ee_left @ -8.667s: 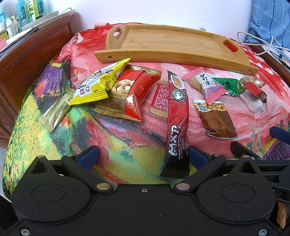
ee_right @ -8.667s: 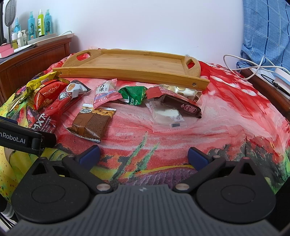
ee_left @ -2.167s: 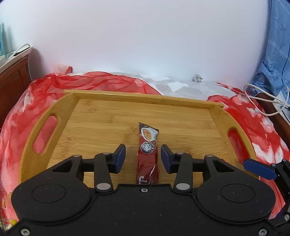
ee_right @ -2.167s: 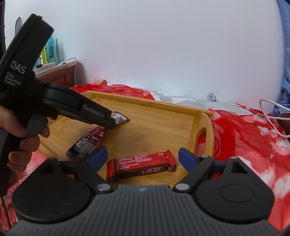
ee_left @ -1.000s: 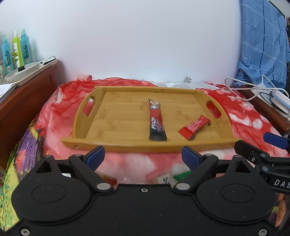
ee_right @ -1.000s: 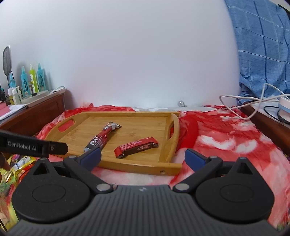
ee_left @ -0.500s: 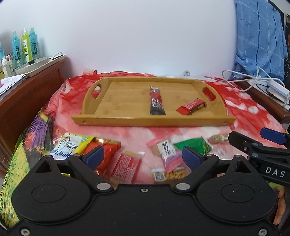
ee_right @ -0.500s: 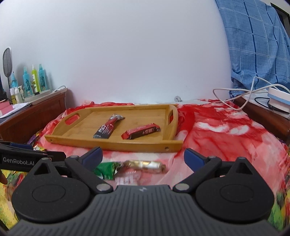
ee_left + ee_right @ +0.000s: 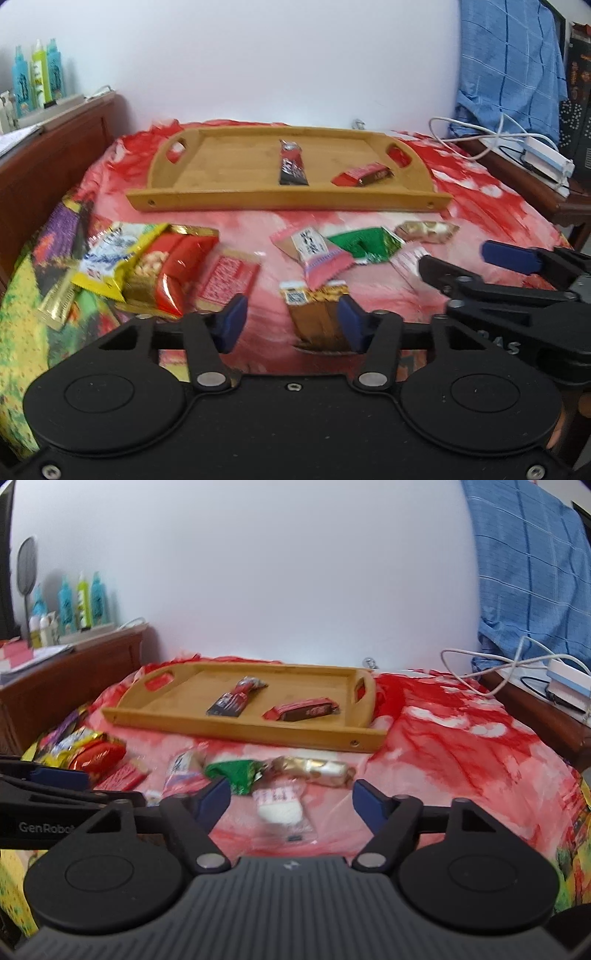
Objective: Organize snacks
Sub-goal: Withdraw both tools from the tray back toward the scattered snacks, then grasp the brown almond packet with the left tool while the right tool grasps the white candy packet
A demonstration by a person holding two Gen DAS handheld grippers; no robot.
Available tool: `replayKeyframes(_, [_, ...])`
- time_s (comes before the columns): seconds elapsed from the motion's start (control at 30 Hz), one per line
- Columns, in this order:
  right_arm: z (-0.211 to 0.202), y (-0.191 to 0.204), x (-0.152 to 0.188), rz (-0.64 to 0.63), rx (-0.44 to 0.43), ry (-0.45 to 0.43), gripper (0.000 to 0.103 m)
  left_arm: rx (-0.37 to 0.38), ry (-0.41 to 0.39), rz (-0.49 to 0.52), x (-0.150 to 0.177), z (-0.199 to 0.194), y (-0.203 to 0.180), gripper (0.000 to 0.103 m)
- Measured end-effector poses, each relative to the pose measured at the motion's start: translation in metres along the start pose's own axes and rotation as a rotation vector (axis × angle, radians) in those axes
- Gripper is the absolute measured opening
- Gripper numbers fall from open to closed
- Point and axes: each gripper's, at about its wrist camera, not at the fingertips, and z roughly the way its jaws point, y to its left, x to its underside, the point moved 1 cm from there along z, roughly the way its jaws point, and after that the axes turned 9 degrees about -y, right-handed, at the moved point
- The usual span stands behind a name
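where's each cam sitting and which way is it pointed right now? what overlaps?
Left wrist: on the left gripper, low over the bed, facing the wall across loose snacks to the wooden tray; own open fingers show, plus the right gripper at right.
Right wrist: on the right gripper, further right, same heading; open fingers show, left gripper's fingers at the left edge.
Shared: tray, green packet, brown bar only in left view.

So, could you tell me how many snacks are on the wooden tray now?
2: a dark red stick packet near the wooden tray's middle, and a red bar toward its right handle. None seems hidden.
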Motion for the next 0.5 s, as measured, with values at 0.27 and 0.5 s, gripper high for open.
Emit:
replayKeyframes(0.27, [0.008, 0.010, 0.006, -0.050, -0.002, 0.044, 0.073, 0.035, 0.024, -0.026, 0.006, 0.007, -0.001, 0.038])
replayKeyframes(0.5, [0.012, 0.004, 0.005, -0.030, 0.014, 0.053, 0.072, 0.060, 0.030, 0.002, 0.008, 0.011, -0.010, 0.038])
